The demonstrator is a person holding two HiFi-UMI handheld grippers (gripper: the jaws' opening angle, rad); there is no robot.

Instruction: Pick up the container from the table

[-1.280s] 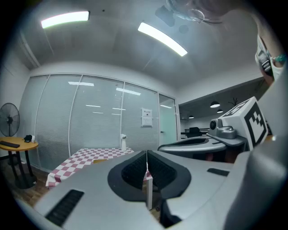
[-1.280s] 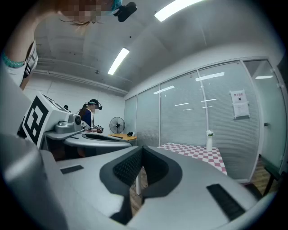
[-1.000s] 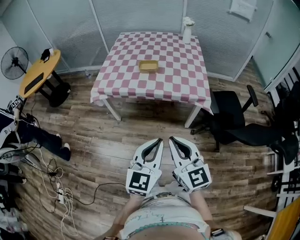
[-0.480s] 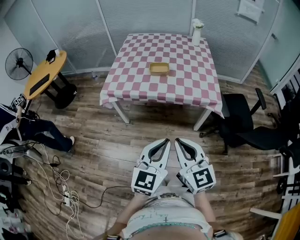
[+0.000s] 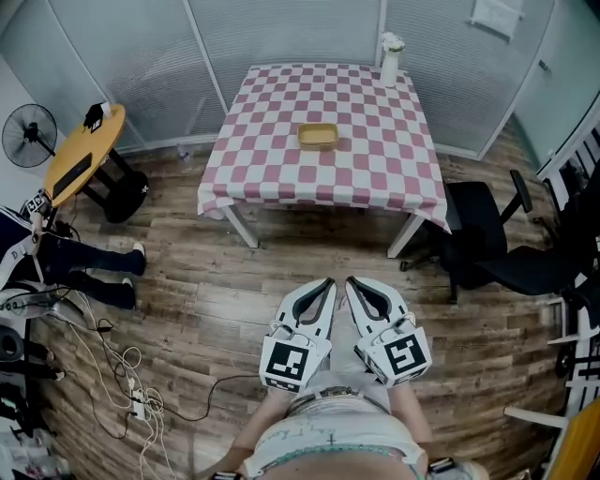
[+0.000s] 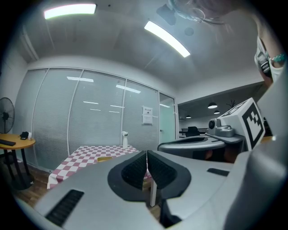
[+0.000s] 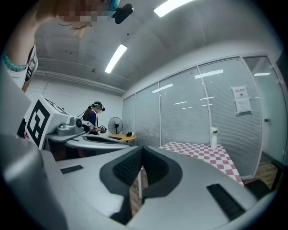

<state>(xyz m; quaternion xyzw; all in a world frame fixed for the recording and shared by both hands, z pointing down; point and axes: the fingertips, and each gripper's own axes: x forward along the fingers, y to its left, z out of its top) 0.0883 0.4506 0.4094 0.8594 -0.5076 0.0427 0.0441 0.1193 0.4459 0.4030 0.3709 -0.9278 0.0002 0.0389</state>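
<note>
A shallow yellow rectangular container (image 5: 318,136) sits open side up at about the centre of a square table under a pink-and-white checked cloth (image 5: 281,173). Its long axis runs from 9 o'clock to 3 o'clock in the head view, parallel to the table's near edge. In the left gripper view it shows as a low yellow strip (image 6: 105,159) on the cloth, well beyond the jaws. A slim white vase (image 5: 389,58) stands at the table's 1 o'clock corner, far from the container. A white paper sheet (image 5: 492,14) hangs on the glass wall at 1 o'clock, its print too small to read. The only other markings are the black-and-white squares on the gripper cubes. The left gripper (image 5: 325,283) and the right gripper (image 5: 352,282) are held side by side at 6 o'clock, over the wooden plank floor (image 5: 216,281). Both point toward 12 o'clock at the table and are well apart from it. In the left gripper view the ribbed pads of the left gripper (image 6: 147,164) are pressed together with nothing between them. In the right gripper view the right gripper (image 7: 142,161) is likewise fully closed and empty. A black office chair (image 5: 487,248) stands at 4 o'clock of the table. A round yellow side table (image 5: 80,155) and a black floor fan (image 5: 26,131) are at its 9 o'clock.
</note>
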